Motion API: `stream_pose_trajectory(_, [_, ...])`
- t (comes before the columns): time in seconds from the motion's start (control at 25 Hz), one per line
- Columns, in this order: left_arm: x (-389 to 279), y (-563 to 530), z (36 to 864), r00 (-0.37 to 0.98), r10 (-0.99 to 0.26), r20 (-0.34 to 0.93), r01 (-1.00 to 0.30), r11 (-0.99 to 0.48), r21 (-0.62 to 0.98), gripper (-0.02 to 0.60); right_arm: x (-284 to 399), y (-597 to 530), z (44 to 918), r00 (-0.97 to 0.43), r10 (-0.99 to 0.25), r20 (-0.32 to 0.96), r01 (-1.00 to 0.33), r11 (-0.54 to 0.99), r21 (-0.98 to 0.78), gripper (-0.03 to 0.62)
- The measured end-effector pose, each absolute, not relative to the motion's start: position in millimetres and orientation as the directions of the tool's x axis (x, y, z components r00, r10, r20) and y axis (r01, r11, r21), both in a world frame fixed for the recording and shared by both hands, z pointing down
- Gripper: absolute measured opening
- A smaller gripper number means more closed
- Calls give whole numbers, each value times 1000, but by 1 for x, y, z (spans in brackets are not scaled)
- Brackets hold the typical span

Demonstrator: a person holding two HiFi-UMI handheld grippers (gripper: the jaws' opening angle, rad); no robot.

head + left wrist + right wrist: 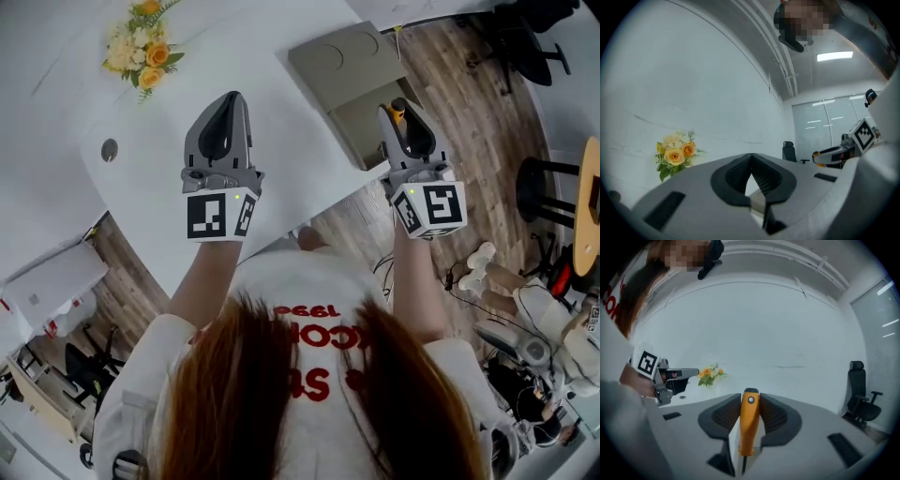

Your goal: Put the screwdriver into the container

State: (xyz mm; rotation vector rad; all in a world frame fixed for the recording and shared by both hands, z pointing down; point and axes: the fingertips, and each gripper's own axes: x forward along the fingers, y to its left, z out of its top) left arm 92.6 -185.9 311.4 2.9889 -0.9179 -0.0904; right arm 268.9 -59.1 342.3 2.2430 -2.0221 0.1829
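My right gripper [399, 111] [750, 397] is shut on the screwdriver [749, 425]. Its orange handle stands upright between the jaws, and the black cap end [398, 105] points away from me. The gripper hangs over the table's near edge, just right of the olive-grey container [360, 125], a shallow box with a flat lid part [339, 59] behind it. My left gripper [229, 101] [751, 158] hovers over the white table, left of the container. Its jaw tips meet with nothing between them.
A bunch of yellow and orange flowers [141, 49] [675, 153] lies at the table's far left, with a small round grey disc [110, 149] nearer. The white table [291, 178] ends at a curved edge just before me. Stools [544, 187] and an office chair [862, 399] stand on the wooden floor.
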Motion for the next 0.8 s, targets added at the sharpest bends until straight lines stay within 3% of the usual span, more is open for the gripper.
stream_pose_trajectory(0.2, [98,-183,333,824,-566,5,-566,-824,35,8,273,-65,398,74,-943,325,-993,-38,115,124])
stream_pose_trajectory(0.48, [100,-183,358,810,-582,71,-586,-809,45,7,271,-78,472,25,-839,544,-927,185,328,124])
stream_pose_trajectory(0.8, [94,-188,376,789,-603,121,-611,-791,42,8,275,-84,555,-54,-653,755,-913,339,228,127])
